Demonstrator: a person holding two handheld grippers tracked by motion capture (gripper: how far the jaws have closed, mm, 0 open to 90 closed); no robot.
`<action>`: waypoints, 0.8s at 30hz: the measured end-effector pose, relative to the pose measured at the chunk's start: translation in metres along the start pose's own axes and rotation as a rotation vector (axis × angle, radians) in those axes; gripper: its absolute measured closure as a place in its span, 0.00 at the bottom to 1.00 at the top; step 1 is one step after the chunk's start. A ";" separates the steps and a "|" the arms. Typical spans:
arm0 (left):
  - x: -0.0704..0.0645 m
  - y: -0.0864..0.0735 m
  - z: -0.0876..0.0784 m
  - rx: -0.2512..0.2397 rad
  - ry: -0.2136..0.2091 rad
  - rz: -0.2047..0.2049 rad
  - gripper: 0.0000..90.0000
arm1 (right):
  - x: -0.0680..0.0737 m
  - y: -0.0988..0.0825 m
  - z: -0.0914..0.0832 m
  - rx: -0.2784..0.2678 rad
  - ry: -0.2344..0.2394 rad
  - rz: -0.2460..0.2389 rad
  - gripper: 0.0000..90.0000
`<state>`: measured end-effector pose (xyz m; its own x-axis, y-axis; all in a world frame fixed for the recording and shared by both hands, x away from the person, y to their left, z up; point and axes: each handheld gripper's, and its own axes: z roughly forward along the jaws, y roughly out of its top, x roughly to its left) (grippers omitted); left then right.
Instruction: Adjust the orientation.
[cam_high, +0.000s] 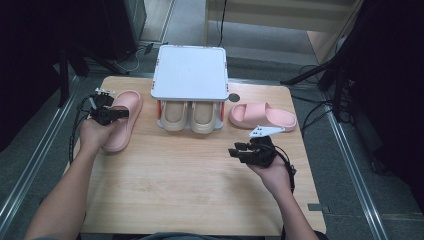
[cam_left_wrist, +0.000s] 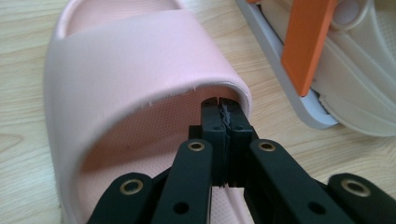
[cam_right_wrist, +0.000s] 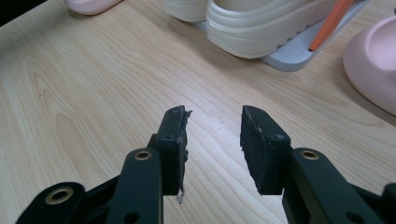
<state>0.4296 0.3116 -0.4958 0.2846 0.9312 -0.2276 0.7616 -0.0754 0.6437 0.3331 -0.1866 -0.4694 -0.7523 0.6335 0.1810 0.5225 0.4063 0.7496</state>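
Note:
A pink slipper (cam_high: 131, 100) lies at the table's left, toe toward the far edge. My left gripper (cam_high: 122, 113) reaches over it from the left. In the left gripper view its jaws (cam_left_wrist: 219, 105) are shut, pads together, the tips touching the edge of the slipper's strap (cam_left_wrist: 130, 70); nothing shows between the pads. A second pink slipper (cam_high: 262, 116) lies on its side at the right. My right gripper (cam_high: 232, 150) hovers open over bare wood (cam_right_wrist: 212, 126), nothing between its fingers.
A small white rack (cam_high: 190, 72) with orange posts (cam_left_wrist: 306, 42) stands at the table's far middle, a pair of beige slippers (cam_high: 175, 116) on its lower shelf (cam_right_wrist: 289, 60). Bare wooden tabletop (cam_high: 190, 180) spreads across the near half.

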 end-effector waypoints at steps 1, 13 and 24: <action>-0.001 0.000 0.001 0.000 -0.005 0.000 0.99 | 0.000 -0.001 -0.001 0.000 -0.003 0.001 0.69; 0.005 -0.003 -0.018 0.020 0.006 -0.015 0.86 | -0.001 -0.004 -0.007 -0.013 -0.016 0.009 0.69; 0.022 -0.008 -0.049 -0.049 0.009 -0.049 0.56 | -0.001 0.000 -0.005 -0.014 -0.008 0.006 0.69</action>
<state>0.4014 0.3501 -0.4707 0.2427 0.9365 -0.2532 0.7451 -0.0128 0.6668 0.3323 -0.1904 -0.4667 -0.7456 0.6416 0.1802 0.5212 0.3929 0.7576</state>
